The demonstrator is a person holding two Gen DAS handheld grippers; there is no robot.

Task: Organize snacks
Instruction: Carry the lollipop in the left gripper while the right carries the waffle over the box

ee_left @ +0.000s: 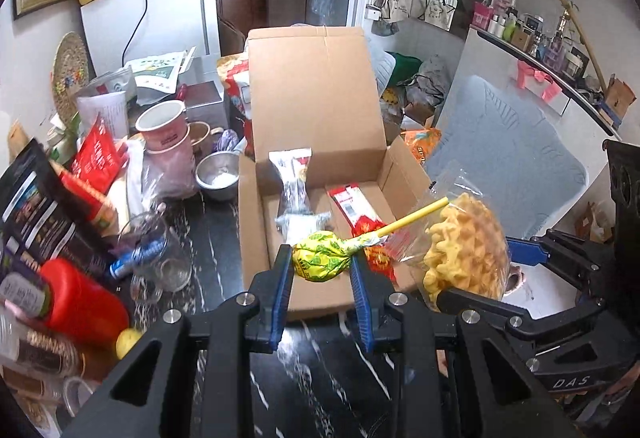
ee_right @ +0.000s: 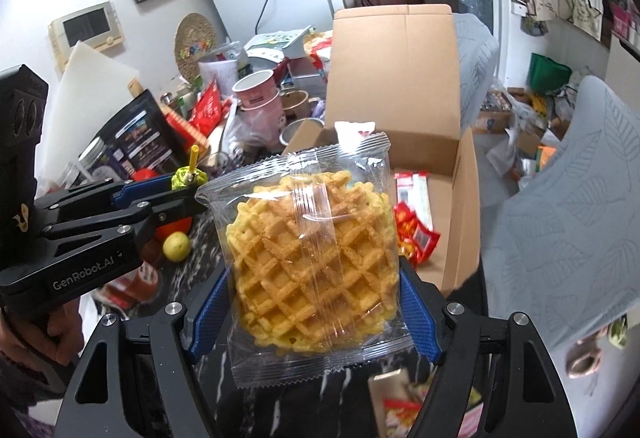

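Note:
My left gripper [ee_left: 322,266] is shut on a lollipop [ee_left: 320,258] in a yellow-green wrapper with a yellow stick, held just above the near wall of an open cardboard box [ee_left: 316,89]. My right gripper [ee_right: 314,294] is shut on a clear packet with a yellow waffle snack [ee_right: 308,238], held above the dark marble table in front of the box [ee_right: 460,205]. That packet also shows in the left wrist view [ee_left: 464,250], at the box's right. Inside the box lie a red snack packet [ee_left: 352,209] and a clear-wrapped snack [ee_left: 294,189]. The lollipop also shows in the right wrist view [ee_right: 188,175].
The table's left side is crowded: a red bottle [ee_left: 80,298], a glass mug [ee_left: 156,254], a steel bowl [ee_left: 218,173], pink cups [ee_left: 164,129], dark bags [ee_left: 36,213], a lemon [ee_right: 176,246]. A grey chair [ee_right: 560,238] stands right of the box. More snack packets [ee_right: 404,406] lie near me.

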